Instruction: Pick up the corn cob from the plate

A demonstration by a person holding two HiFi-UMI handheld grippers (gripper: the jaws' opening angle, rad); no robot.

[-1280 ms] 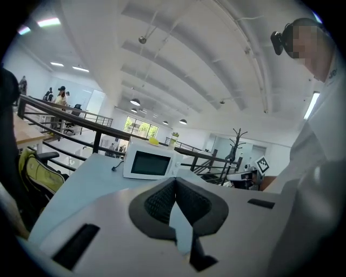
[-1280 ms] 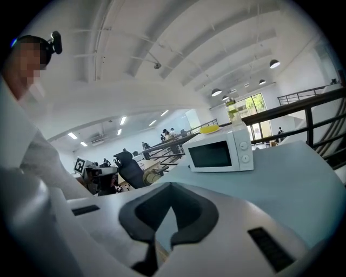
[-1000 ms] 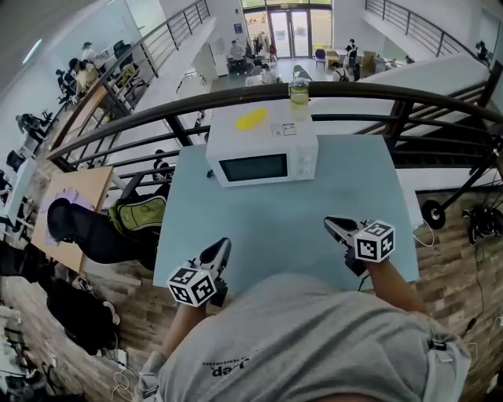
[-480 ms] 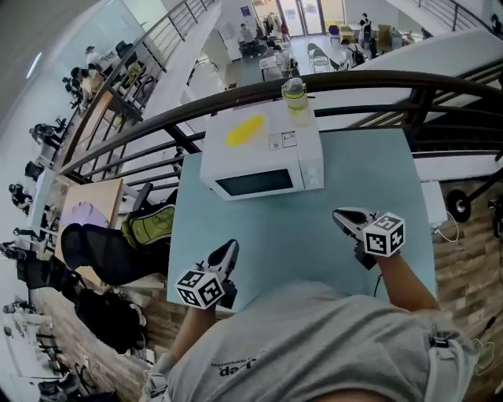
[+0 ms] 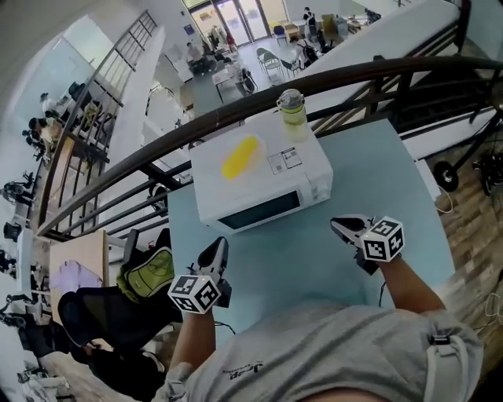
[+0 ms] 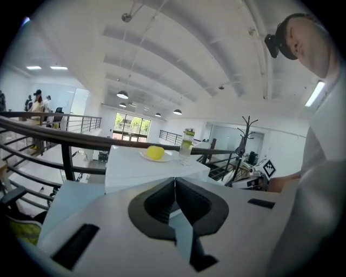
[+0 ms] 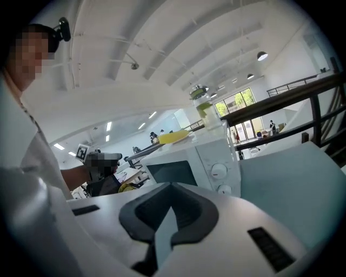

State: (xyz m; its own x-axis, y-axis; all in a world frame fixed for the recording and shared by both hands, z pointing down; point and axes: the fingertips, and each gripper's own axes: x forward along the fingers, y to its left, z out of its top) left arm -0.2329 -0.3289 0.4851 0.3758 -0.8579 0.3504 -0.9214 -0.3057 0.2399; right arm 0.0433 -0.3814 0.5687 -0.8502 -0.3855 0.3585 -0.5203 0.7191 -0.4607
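Nearest in the head view is the person (image 5: 314,353) in a grey shirt, with a gripper in each hand. The left gripper (image 5: 218,250) hangs over the near left edge of the table (image 5: 267,259), jaws pressed together with nothing between them. The right gripper (image 5: 343,228) is over the table's right half, its jaws closed too, and it's empty.

The tabletop is a pale blue-green. At its far side sits a white microwave (image 5: 263,188), door facing the person, knobs on its right. And there on top of it is the corn cob (image 5: 240,157), yellow, lying on a white plate (image 6: 162,158), well apart from both grippers. At the microwave's far right corner stands a bottle (image 5: 292,108) of greenish drink.

Behind the table a dark railing (image 5: 196,129) curves across. Down to the table's left there's a green backpack (image 5: 148,271), and off to the right, wood flooring (image 5: 471,228).

Beyond the railing the room drops to a lower floor, with chairs (image 5: 267,61), people (image 5: 43,126) seated far off, and glass doors (image 5: 228,16) at the far end. Overhead is a white ribbed ceiling (image 6: 162,54) with round lamps (image 6: 122,94).
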